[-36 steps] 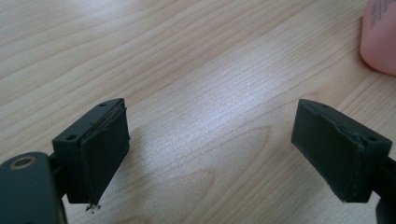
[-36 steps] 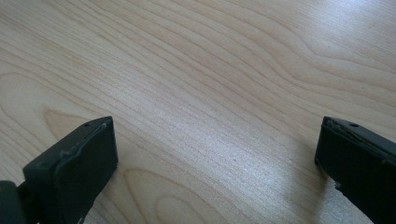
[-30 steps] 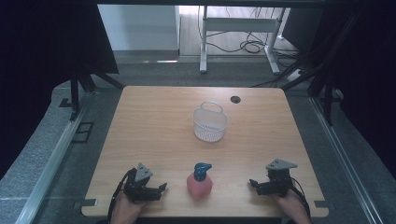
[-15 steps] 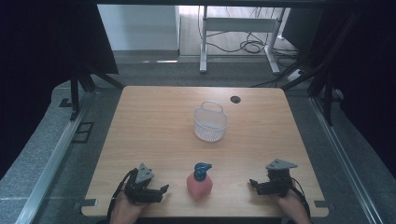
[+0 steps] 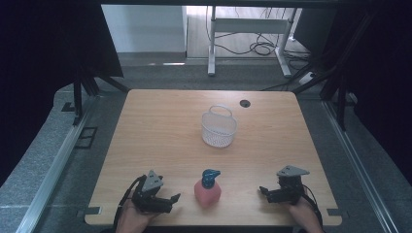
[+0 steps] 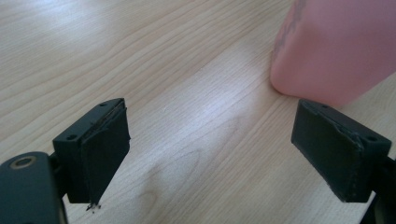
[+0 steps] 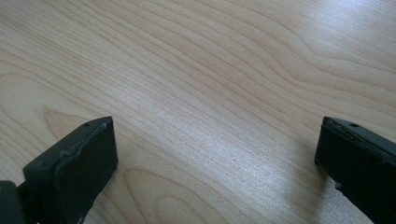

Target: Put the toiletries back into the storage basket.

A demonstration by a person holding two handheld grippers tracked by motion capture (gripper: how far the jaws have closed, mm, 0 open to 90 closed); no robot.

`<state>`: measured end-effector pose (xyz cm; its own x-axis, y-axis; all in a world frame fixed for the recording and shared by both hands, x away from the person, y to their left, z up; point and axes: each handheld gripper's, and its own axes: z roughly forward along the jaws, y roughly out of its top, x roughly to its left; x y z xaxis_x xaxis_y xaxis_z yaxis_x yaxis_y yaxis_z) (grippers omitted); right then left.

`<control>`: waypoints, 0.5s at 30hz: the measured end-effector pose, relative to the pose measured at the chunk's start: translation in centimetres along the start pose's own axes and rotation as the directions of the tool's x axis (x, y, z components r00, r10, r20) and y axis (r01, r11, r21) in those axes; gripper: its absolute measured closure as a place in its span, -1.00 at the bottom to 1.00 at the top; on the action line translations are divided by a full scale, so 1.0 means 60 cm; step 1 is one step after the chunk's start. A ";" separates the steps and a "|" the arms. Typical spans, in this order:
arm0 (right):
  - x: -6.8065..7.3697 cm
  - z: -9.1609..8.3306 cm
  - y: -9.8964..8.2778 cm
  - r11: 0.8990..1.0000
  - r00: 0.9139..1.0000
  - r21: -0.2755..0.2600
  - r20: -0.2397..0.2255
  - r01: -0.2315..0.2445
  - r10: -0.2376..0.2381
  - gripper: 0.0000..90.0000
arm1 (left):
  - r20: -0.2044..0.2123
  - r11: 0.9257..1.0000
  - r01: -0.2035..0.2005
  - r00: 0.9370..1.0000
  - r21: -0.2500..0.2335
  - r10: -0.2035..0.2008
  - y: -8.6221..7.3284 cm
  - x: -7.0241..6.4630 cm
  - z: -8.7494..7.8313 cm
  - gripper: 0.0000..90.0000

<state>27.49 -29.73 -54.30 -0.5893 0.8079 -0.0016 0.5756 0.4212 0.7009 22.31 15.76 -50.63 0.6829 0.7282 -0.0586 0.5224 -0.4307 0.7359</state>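
A pink bottle with a blue pump top stands near the table's front edge, between both hands. My left gripper rests low at the front left, open, jaws pointing right toward the bottle; in the left gripper view the pink bottle sits just beyond the right jaw, untouched. At the front right my right gripper is open with bare wood between its jaws. A white mesh basket with a handle stands mid-table, farther back.
The wooden table has a dark round grommet near its far edge. Dark curtains hang at both sides. Beyond the table are desk legs and cables on the floor.
My left gripper has edged slightly right toward the pink bottle. The right gripper, bottle and basket have stayed put.
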 end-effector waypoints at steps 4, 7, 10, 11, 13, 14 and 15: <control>0.000 0.000 0.000 1.000 1.000 -0.001 0.000 0.002 -0.002 -1.00 | 0.019 1.000 -0.002 1.000 -0.008 0.003 0.005 -0.003 -0.003 -0.75; 0.000 0.000 0.000 1.000 1.000 -0.002 0.000 0.002 -0.002 -1.00 | 0.028 1.000 -0.007 1.000 -0.013 0.007 0.008 -0.004 -0.006 -0.75; 0.000 0.000 0.000 1.000 1.000 -0.001 0.000 0.002 -0.002 -1.00 | 0.035 1.000 -0.010 0.999 -0.015 0.010 0.011 -0.006 -0.009 -0.75; 0.000 0.000 0.000 1.000 1.000 -0.001 0.000 0.003 -0.003 -1.00 | 0.037 1.000 -0.013 0.999 -0.016 0.013 0.013 -0.007 -0.010 -0.74; 0.000 0.000 0.000 1.000 1.000 -0.001 0.000 0.003 -0.003 -1.00 | 0.047 1.000 -0.014 0.999 -0.016 0.015 0.016 -0.009 -0.011 -0.74; 0.000 0.000 0.000 1.000 1.000 -0.001 0.000 0.003 -0.003 -1.00 | 0.053 1.000 -0.015 0.998 -0.015 0.016 0.018 -0.011 -0.012 -0.74; 0.000 0.000 0.000 1.000 1.000 0.000 0.000 0.000 0.000 -1.00 | 0.061 1.000 -0.022 0.998 -0.012 0.023 0.021 -0.013 -0.012 -0.74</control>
<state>27.49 -29.73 -54.30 -0.5889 0.8082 -0.0016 0.5758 0.4210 0.7009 22.09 15.05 -49.19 0.7246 0.6842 -0.0826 0.5009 -0.4404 0.7451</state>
